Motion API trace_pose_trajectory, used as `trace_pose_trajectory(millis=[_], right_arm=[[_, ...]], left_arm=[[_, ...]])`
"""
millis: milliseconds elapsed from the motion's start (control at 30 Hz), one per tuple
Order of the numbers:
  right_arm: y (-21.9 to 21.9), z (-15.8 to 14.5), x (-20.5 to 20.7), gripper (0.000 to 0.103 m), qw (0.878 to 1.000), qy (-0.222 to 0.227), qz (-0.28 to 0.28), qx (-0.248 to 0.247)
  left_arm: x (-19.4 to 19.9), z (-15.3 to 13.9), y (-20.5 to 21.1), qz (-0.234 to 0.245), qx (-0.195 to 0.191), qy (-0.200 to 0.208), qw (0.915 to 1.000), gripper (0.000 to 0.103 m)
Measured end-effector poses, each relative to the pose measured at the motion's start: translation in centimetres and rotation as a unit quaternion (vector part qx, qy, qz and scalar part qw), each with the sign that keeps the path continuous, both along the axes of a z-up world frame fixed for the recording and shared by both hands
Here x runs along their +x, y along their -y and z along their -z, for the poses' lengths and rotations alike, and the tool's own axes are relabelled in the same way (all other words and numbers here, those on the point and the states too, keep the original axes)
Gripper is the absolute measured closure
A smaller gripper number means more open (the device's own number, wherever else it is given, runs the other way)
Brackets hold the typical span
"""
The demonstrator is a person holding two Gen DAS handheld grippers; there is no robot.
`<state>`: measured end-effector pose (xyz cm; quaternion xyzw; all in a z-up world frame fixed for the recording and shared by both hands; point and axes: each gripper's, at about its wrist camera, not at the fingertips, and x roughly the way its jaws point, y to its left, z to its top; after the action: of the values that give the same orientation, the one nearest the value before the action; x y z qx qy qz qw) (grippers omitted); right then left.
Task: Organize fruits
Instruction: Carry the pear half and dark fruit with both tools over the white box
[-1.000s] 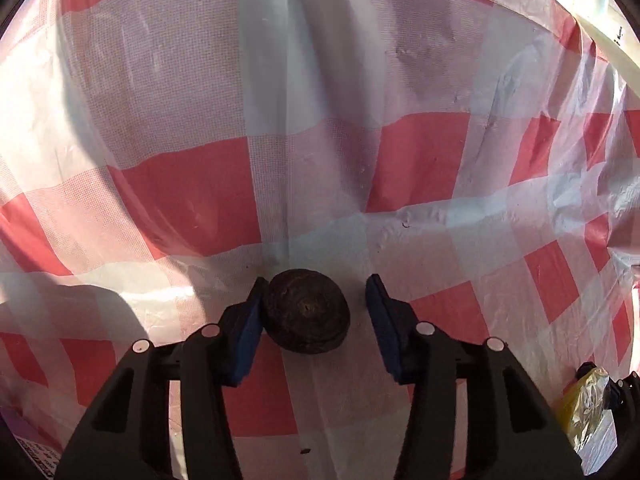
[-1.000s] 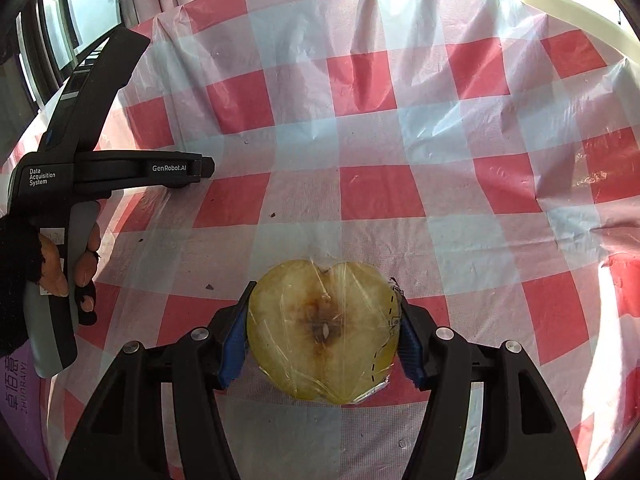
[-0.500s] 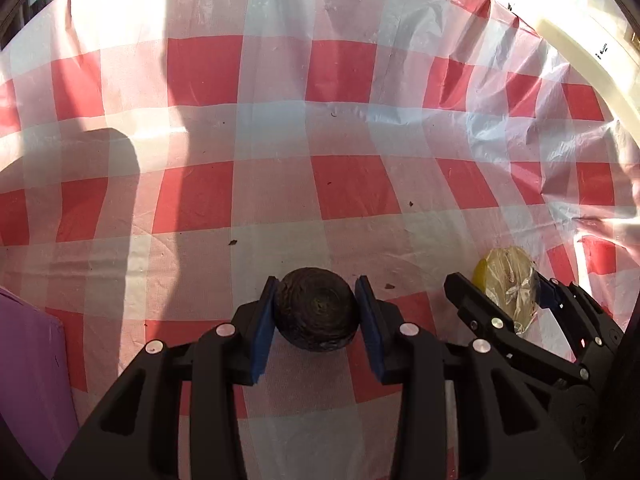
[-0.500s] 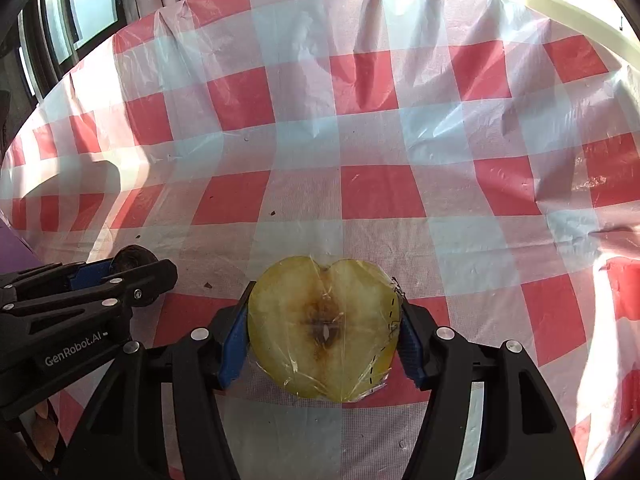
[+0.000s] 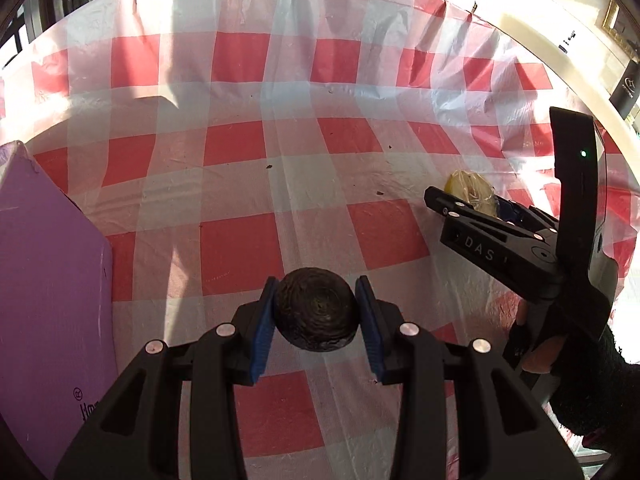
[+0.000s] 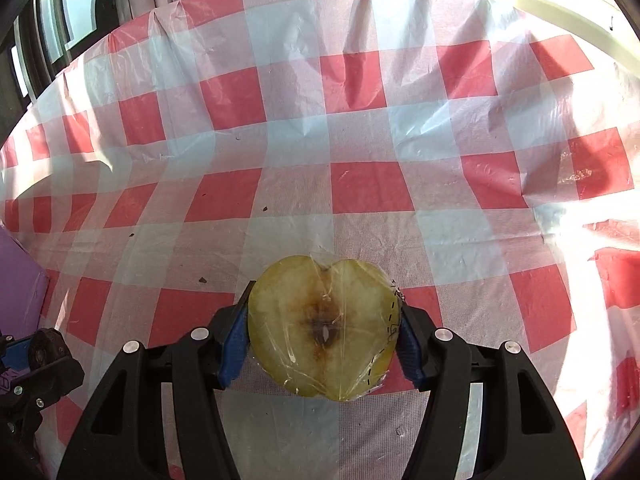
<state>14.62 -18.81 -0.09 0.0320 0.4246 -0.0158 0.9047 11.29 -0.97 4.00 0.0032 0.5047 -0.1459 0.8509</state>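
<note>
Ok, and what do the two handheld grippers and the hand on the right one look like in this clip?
Both the left gripper and the right gripper are black plastic with blue ribbed pads and silver screw heads. Seen from the left wrist view, the right one bears white "DAS" lettering and a small green light. The hand wears a black fingerless glove.

A red-and-white checked plastic cloth (image 6: 372, 192) covers the table, creased and glossy. Strong sunlight floods its right edge; dark-framed windows (image 6: 52, 28) stand beyond the far left corner

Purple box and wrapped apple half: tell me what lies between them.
In the right wrist view, only checked tablecloth separates purple box and apple half, plus the left gripper holding dark fruit.
</note>
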Motion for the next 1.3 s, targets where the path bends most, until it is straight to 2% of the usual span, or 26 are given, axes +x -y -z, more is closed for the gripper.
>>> trace_pose_trajectory(millis=[200,433,667,833,1033,1167,1300], right_arm=[[-0.8,0.0,-3.8,0.043,0.999,-0.025,0.038,0.006],[-3.7,-0.3,-9.5,0.043,0.997,-0.062,0.048,0.024],[-7.0,-2.4,-13.0,0.043,0.995,-0.064,0.060,0.047],[-10.8,-5.2,-13.8,0.043,0.997,-0.040,0.048,0.048],[-16.2,-8.4,-14.3,0.043,0.999,-0.009,0.018,0.046],[-20.1,-10.3,-14.3,0.043,0.999,0.013,-0.021,0.036],[-24.2,-11.5,-14.4,0.043,0.997,0.026,-0.064,0.026]], left_arm=[[-4.2,-1.3,-0.5,0.038,-0.023,-0.006,0.9990,0.064],[-9.2,-3.3,-2.4,0.081,-0.055,-0.011,0.9951,0.064],[-10.6,-7.2,-6.4,0.101,-0.079,0.032,0.9912,0.064],[-11.2,-9.7,-10.7,0.083,-0.099,0.060,0.9898,0.064],[-11.6,-11.4,-17.2,0.039,-0.112,0.086,0.9893,0.064],[-11.6,-11.5,-21.7,0.001,-0.105,0.093,0.9902,0.064],[-11.6,-10.6,-25.6,-0.034,-0.082,0.084,0.9925,0.064]])
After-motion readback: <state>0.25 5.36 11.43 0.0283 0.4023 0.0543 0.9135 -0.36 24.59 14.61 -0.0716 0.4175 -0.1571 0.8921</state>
